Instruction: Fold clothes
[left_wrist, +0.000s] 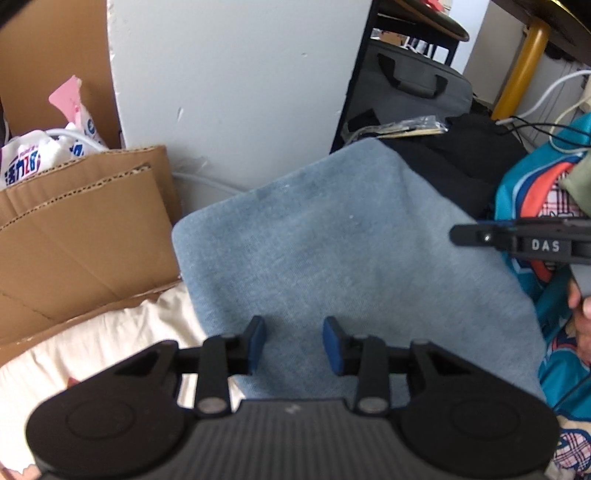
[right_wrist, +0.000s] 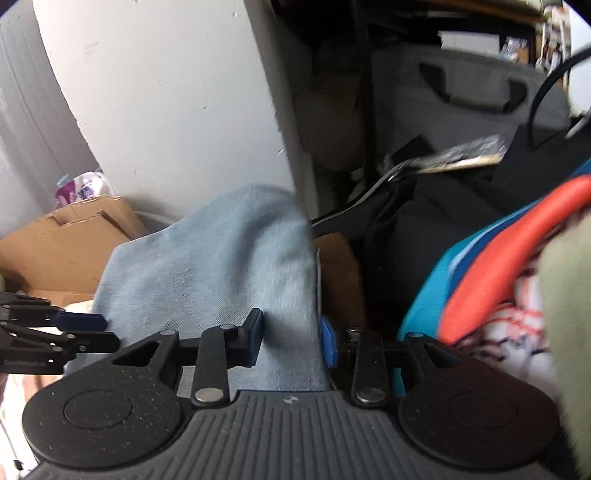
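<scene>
A folded light-blue garment (left_wrist: 332, 240) lies flat on a cream sheet (left_wrist: 110, 343). In the left wrist view my left gripper (left_wrist: 293, 343) hovers over the garment's near end, open, with nothing pinched between its blue pads. My right gripper (left_wrist: 458, 236) reaches in side-on over the garment's right edge, held by a hand (left_wrist: 580, 306). In the right wrist view the blue garment (right_wrist: 221, 266) runs between the right gripper (right_wrist: 291, 343) jaws, which stand apart with its edge beside the right pad (right_wrist: 327, 347). The left gripper (right_wrist: 92, 330) shows at the far left.
Flattened cardboard (left_wrist: 74, 240) lies left of the garment against a white wall (left_wrist: 221, 92). Behind are a grey bag (left_wrist: 413, 88), black clothing (left_wrist: 461, 166) and cables. A teal and orange garment (left_wrist: 535, 192) is piled at the right.
</scene>
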